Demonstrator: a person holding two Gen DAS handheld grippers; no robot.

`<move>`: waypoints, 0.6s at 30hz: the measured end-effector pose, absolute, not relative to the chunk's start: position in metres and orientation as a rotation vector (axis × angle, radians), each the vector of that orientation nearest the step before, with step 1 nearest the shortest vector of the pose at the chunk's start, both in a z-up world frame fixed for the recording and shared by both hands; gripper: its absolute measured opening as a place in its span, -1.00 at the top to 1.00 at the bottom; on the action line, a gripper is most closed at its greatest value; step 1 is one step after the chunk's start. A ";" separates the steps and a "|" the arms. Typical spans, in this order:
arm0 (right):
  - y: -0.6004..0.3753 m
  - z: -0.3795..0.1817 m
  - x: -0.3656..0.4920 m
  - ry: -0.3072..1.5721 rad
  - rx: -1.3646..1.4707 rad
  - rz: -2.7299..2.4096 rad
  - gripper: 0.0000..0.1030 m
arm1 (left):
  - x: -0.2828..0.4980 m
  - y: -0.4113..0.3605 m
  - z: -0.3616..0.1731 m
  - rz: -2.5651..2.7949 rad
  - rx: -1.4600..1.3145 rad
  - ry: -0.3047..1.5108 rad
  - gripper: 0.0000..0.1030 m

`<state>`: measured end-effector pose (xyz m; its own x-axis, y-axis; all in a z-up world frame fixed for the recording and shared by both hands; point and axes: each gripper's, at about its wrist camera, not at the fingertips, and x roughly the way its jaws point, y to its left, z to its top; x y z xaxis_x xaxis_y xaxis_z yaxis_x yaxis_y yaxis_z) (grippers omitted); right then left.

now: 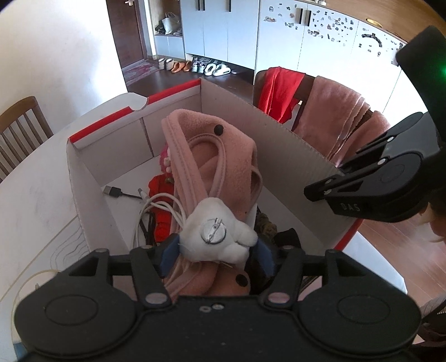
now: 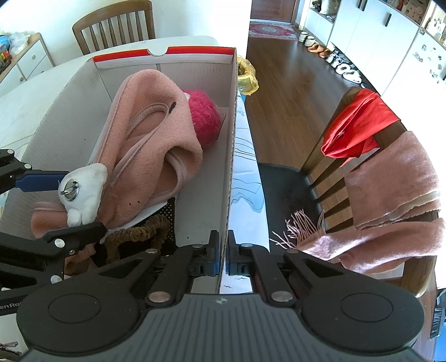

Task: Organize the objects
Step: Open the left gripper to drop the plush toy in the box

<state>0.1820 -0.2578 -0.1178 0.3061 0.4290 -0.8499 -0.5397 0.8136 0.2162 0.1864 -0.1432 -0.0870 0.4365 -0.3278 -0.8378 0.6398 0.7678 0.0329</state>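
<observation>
A white cardboard box (image 1: 292, 178) with a red rim stands on the white table. A pink fleece garment (image 1: 206, 144) lies heaped inside it. On the fleece lies a small white plush brooch (image 1: 217, 236) with its metal pin facing up. My left gripper (image 1: 217, 256) straddles the brooch, its blue pads open at either side and not squeezing it. From the right wrist view the brooch (image 2: 80, 192) sits between the same fingers. My right gripper (image 2: 224, 250) is shut on the box's right wall (image 2: 231, 156); its tip (image 1: 310, 193) shows at that wall's rim.
The box also holds a magenta fuzzy ball (image 2: 206, 119), a red item (image 1: 160, 189), white and black USB cables (image 1: 145, 200) and a brown scrunchie (image 2: 136, 234). A chair (image 2: 290, 189) at the right carries a red cloth (image 2: 359, 125) and a pink scarf (image 2: 390, 200). Another wooden chair (image 2: 114, 25) stands behind the table.
</observation>
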 end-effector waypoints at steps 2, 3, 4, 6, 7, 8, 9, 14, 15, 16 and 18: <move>-0.258 -0.118 0.181 1.085 -0.116 0.644 0.95 | 0.185 -0.141 -0.086 -0.617 0.364 0.942 -0.23; -0.259 -0.118 0.180 1.088 -0.116 0.645 0.94 | 0.184 -0.139 -0.085 -0.617 0.358 0.939 -0.30; -0.259 -0.117 0.179 1.088 -0.115 0.646 0.94 | 0.183 -0.138 -0.084 -0.617 0.351 0.935 -0.39; -0.259 -0.117 0.178 1.089 -0.117 0.646 0.93 | 0.181 -0.133 -0.079 -0.620 0.332 0.924 -0.48; -0.258 -0.117 0.177 1.090 -0.117 0.645 0.93 | 0.180 -0.131 -0.077 -0.623 0.324 0.918 -0.53; -0.259 -0.116 0.176 1.091 -0.116 0.645 0.92 | 0.178 -0.128 -0.074 -0.624 0.315 0.911 -0.56; -0.260 -0.115 0.175 1.092 -0.118 0.644 0.92 | 0.177 -0.126 -0.071 -0.623 0.307 0.906 -0.62; -0.266 -0.114 0.173 1.081 -0.116 0.629 0.92 | 0.172 -0.109 -0.057 -0.601 0.247 0.877 -0.70; -0.269 -0.113 0.172 1.075 -0.106 0.634 0.92 | 0.171 -0.104 -0.053 -0.594 0.237 0.868 -0.72; -0.271 -0.110 0.171 1.070 -0.099 0.635 0.92 | 0.170 -0.100 -0.050 -0.590 0.228 0.859 -0.73; -0.275 -0.107 0.168 1.057 -0.093 0.635 0.92 | 0.167 -0.091 -0.042 -0.581 0.208 0.843 -0.75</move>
<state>0.1684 -0.2751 -0.1066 0.3315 0.4420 -0.8335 -0.5280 0.8190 0.2244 0.1671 -0.0909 -0.0424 0.5221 -0.4013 -0.7526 0.5609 0.8263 -0.0515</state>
